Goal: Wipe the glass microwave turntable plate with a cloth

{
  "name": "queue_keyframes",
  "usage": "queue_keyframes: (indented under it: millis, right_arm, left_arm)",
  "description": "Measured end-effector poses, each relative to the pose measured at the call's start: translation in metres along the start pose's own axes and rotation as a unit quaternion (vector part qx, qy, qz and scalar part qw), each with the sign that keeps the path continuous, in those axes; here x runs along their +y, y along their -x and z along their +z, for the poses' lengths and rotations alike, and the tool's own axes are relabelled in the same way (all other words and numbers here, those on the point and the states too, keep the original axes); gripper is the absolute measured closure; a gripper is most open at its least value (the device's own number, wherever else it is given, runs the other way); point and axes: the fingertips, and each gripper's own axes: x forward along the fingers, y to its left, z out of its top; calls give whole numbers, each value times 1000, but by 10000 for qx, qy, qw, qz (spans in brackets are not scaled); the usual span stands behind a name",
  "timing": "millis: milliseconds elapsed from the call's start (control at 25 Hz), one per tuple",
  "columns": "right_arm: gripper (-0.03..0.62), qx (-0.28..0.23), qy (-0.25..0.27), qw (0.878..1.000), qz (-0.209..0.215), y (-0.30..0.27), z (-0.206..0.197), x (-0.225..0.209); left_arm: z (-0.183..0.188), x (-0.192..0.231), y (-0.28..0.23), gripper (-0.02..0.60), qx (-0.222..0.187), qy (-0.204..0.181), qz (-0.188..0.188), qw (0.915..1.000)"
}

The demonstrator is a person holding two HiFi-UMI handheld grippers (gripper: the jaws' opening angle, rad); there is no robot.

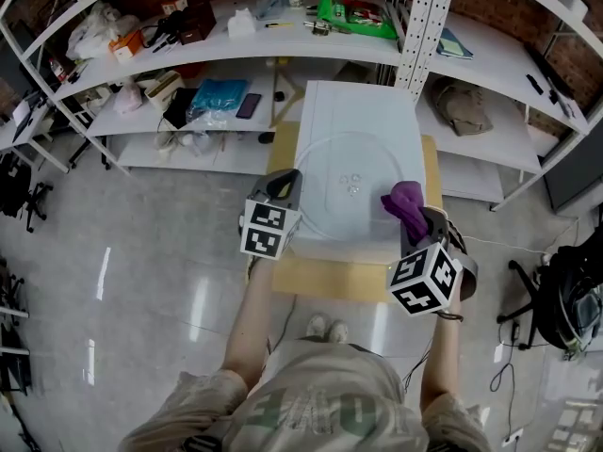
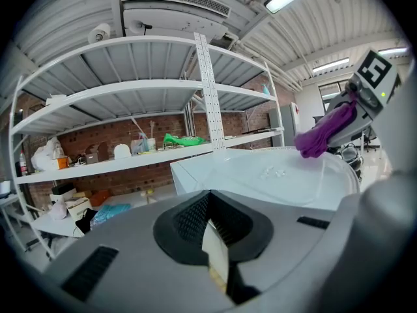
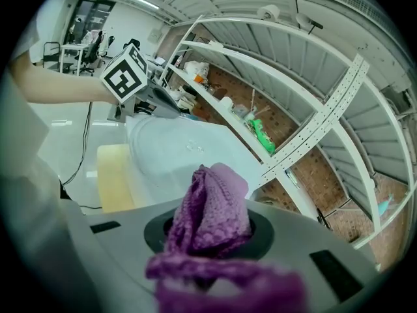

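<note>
The clear glass turntable plate (image 1: 353,185) lies flat on a white box top (image 1: 358,111), with small raised nubs at its middle. My right gripper (image 1: 415,217) is shut on a bunched purple cloth (image 1: 405,205), which hangs at the plate's near right rim. The right gripper view has the cloth (image 3: 212,207) filling the jaws of my right gripper (image 3: 208,240), with the plate (image 3: 182,155) beyond. My left gripper (image 1: 285,188) sits just left of the plate's near left rim. In its own view my left gripper (image 2: 215,253) looks shut and empty, the plate (image 2: 287,175) ahead.
The white box stands on a pale wooden table (image 1: 330,276). Behind it, white shelves (image 1: 283,45) carry a green bag (image 1: 356,15), a blue bag (image 1: 219,95) and a cap (image 1: 462,106). A grey shiny floor (image 1: 141,252) lies left; cables and a black bag (image 1: 575,290) sit right.
</note>
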Motion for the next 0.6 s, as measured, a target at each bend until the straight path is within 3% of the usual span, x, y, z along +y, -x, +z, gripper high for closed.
queue_keyframes:
  millis: [240,440,600]
  right_arm:
    - [545,138,134,9998,9,-6,-1,6]
    - [546,107,151,9998,-72,-8,2,3]
    - [545,-51,9,9996,-263,-3,6,-12]
  left_arm:
    - [13,4,1,579,-173,321,-130,9992]
    - [17,4,2,580,-170,224,-100,9996]
    - [45,7,18,579,-602,285,-16,9978]
